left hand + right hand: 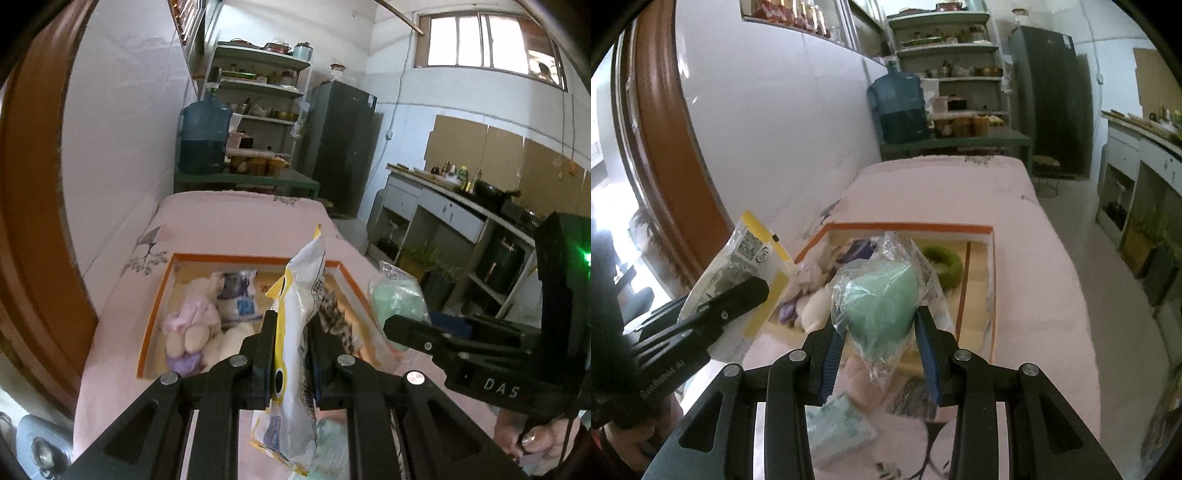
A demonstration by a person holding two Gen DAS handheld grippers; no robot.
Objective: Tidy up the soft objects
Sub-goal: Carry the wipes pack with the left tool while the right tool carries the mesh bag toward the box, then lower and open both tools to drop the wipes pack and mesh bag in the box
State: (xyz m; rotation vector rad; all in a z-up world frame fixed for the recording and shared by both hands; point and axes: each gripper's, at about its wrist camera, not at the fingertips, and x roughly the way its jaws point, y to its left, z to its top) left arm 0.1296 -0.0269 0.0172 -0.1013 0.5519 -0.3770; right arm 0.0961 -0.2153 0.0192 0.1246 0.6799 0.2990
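Black jaws of left gripper point(291, 354) clamped tight on a yellow-and-white plastic packet point(295, 332), packet standing upright between them, its top poking above the fingertips, its bottom hanging below. Right gripper point(881, 345) partly closed, pads pressing a clear bag with a green soft item point(882, 306), bag bulging ahead of the tips. Orange-rimmed box point(908, 226) lies just ahead of and below both claws on the pink bedsheet point(1052, 277); plush toys point(192, 325) and a green ring point(945, 264) already inside. Flat mint pack point(838, 428) lies on the sheet under the right claw. Step looks like carrying both items to the box. Next: bring each over a free spot, lower, then release.
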